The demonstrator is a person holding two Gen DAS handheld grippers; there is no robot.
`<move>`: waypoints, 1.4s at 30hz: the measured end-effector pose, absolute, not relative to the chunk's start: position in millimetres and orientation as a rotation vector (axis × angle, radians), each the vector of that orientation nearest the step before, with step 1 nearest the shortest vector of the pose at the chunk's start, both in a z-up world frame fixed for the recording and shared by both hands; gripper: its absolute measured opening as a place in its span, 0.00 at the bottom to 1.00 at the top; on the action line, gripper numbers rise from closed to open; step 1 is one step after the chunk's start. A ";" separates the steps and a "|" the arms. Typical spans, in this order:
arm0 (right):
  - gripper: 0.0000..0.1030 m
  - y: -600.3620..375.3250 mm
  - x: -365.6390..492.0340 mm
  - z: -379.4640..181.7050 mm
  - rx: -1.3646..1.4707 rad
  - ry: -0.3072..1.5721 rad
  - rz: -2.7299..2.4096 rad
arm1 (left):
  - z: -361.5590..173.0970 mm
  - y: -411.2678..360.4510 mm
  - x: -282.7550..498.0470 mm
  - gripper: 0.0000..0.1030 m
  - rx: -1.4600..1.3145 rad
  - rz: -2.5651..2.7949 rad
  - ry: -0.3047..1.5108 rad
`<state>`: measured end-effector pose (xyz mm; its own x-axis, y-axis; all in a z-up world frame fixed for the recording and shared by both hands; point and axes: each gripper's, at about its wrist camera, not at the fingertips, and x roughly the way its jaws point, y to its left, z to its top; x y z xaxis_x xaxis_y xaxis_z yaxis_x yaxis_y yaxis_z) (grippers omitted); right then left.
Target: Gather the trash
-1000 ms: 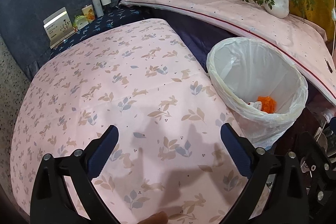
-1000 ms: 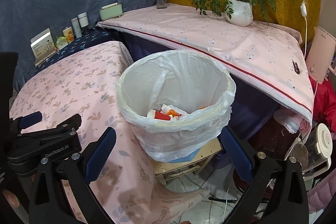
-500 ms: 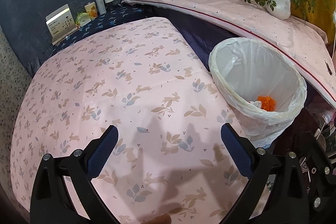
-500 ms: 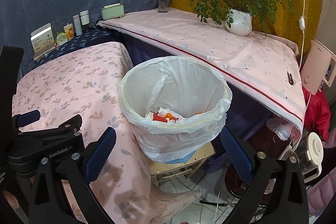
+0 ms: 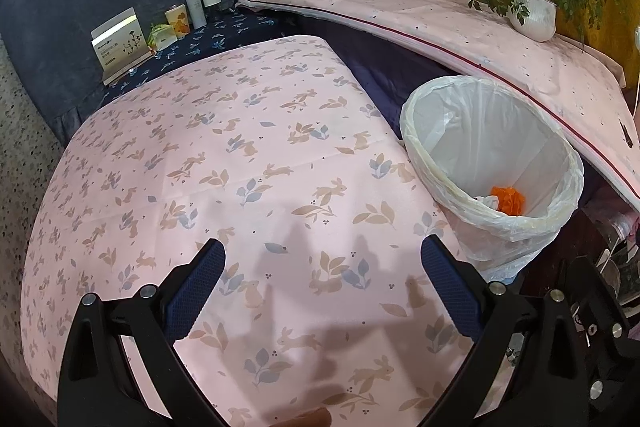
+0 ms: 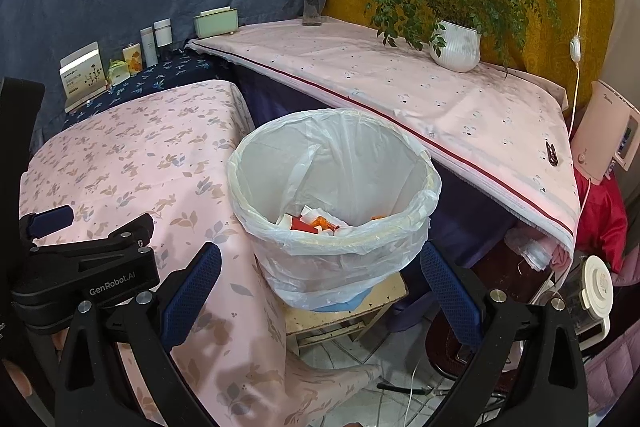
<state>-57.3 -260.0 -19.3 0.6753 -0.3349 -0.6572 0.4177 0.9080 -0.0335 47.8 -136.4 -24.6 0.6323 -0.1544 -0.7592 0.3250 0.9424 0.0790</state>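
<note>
A white-lined trash bin [image 6: 332, 203] stands on a low stool beside the pink rabbit-print table [image 5: 224, 163]. Red, orange and white scraps [image 6: 314, 221] lie at its bottom; the left wrist view shows the bin [image 5: 492, 163] at right with an orange scrap [image 5: 508, 197] inside. My left gripper [image 5: 322, 269] hangs open above the bare tablecloth, nothing between its fingers. My right gripper [image 6: 320, 273] is open, held back from the bin's near side and holding nothing. The left gripper's body [image 6: 84, 267] shows at the left of the right wrist view.
Boxes and bottles [image 5: 188, 7] line the table's far edge on a dark blue cloth. A second pink-covered table [image 6: 420, 95] behind the bin carries a potted plant [image 6: 456, 45], a flower vase [image 6: 312, 7] and a green box [image 6: 216, 21]. Appliances and a cable [image 6: 576, 47] crowd the right.
Both grippers have drawn back and up a little, so the table and bin look slightly farther away. Both stay open and empty.
</note>
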 end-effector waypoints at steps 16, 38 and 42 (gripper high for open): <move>0.93 -265.1 -54.6 -25.9 0.136 0.713 -0.429 | -25.3 -143.6 46.1 0.91 0.225 -0.284 0.836; 0.93 -276.7 -52.8 -31.4 0.149 0.713 -0.453 | -31.3 -155.4 48.3 0.91 0.232 -0.285 0.839; 0.93 -276.8 -52.9 -31.4 0.149 0.713 -0.452 | -31.0 -155.6 48.4 0.91 0.234 -0.285 0.839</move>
